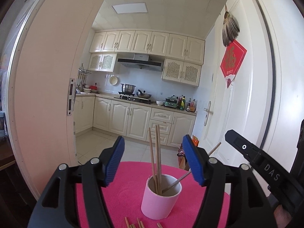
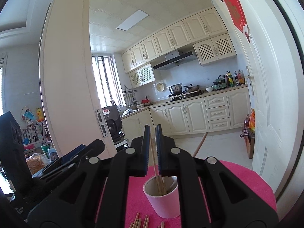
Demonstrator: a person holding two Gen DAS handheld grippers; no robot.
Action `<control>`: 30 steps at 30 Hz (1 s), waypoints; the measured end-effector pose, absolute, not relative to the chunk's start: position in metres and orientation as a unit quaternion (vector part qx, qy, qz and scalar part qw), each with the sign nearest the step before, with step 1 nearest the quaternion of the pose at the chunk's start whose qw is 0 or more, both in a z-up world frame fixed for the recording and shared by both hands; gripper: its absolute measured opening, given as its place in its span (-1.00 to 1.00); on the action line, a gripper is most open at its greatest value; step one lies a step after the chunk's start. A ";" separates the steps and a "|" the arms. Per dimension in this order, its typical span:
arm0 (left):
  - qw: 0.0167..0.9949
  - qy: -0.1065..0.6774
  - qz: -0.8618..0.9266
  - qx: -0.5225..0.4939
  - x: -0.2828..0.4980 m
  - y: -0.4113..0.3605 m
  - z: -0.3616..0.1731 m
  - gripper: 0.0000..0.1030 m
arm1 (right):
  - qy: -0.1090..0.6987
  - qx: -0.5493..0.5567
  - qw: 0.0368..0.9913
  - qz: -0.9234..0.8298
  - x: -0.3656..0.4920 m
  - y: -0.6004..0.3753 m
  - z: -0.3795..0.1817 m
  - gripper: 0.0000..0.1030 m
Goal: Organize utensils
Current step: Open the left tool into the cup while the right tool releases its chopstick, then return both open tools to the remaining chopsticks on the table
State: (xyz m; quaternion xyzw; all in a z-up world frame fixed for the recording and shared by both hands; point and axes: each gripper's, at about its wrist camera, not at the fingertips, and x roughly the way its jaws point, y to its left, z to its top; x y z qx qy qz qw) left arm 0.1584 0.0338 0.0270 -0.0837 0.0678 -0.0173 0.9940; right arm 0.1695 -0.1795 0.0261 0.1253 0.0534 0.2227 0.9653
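A pink cup stands on a round pink table and holds several wooden chopsticks. More loose chopsticks lie on the table in front of the cup. My left gripper is open and empty, its blue pads either side of the standing chopsticks. In the right wrist view the cup sits just ahead; my right gripper is nearly shut around upright chopsticks in the cup. Loose chopsticks lie at the bottom edge.
The right gripper's body reaches in at the right of the left view. A white door stands at right and a door edge at left. A kitchen with counter and stove lies beyond the table edge.
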 end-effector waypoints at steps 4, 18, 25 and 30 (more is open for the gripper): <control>0.992 0.098 -0.011 -0.074 0.143 0.035 0.023 0.25 | 0.070 0.126 0.966 0.214 0.155 -0.186 0.021 -0.84; 0.906 0.401 -0.053 -0.126 0.161 0.067 -0.069 0.25 | 0.155 0.094 0.965 0.189 0.129 -0.192 -0.011 0.02; 0.848 0.525 -0.020 -0.072 0.168 0.069 -0.124 0.25 | 0.292 0.053 0.936 0.188 0.153 -0.178 -0.049 0.04; 0.834 0.546 -0.011 -0.072 0.169 0.069 -0.138 0.25 | 0.353 0.024 0.915 0.193 0.159 -0.166 -0.073 0.04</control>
